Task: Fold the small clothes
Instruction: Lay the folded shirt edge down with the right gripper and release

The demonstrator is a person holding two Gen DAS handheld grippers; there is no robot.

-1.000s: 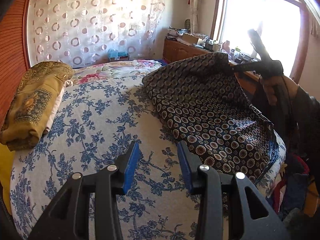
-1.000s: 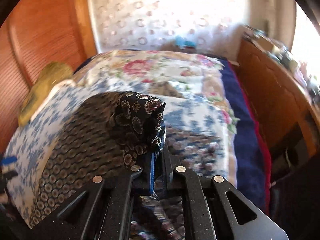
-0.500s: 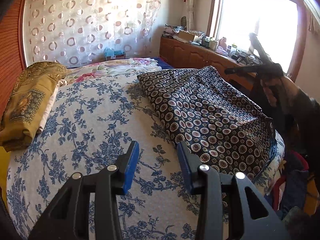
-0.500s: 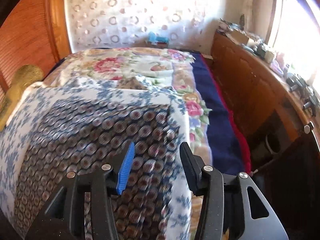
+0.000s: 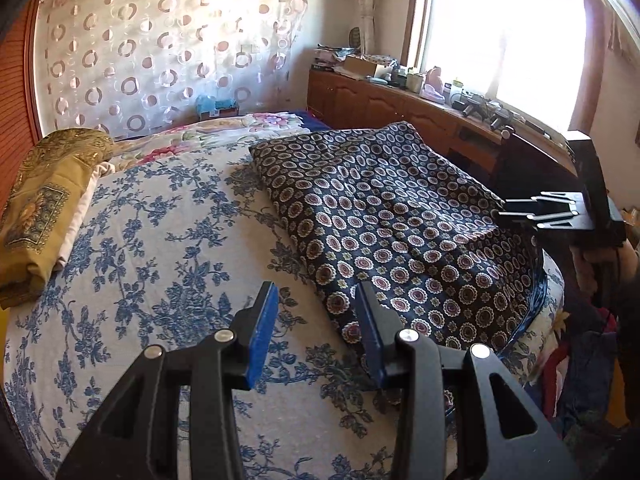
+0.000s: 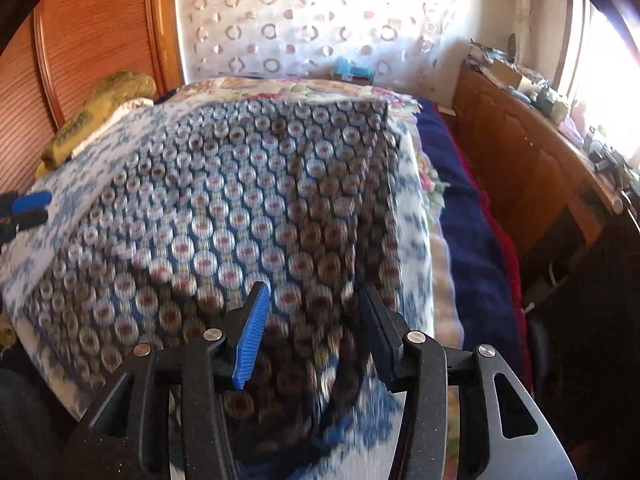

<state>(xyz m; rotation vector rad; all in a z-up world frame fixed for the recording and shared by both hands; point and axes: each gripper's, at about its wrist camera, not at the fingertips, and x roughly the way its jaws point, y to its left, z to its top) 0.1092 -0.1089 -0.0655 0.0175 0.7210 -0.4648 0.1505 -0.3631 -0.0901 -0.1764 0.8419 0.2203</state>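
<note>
Below the gaping right gripper [image 6: 310, 334], dark patterned garment [image 6: 240, 216], untouched.

— How does the left tool [image 5: 316, 316] stand?

— Tilted downward over the bed [image 5: 152, 240], its blue pads parted with nothing between them.

— And the right tool [image 6: 312, 324]?

— Also angled down, at the bed's right edge, jaws apart and empty. From the left camera it shows side-on at the far right, with a hand [image 5: 592, 264] gripping its handle underneath.
</note>
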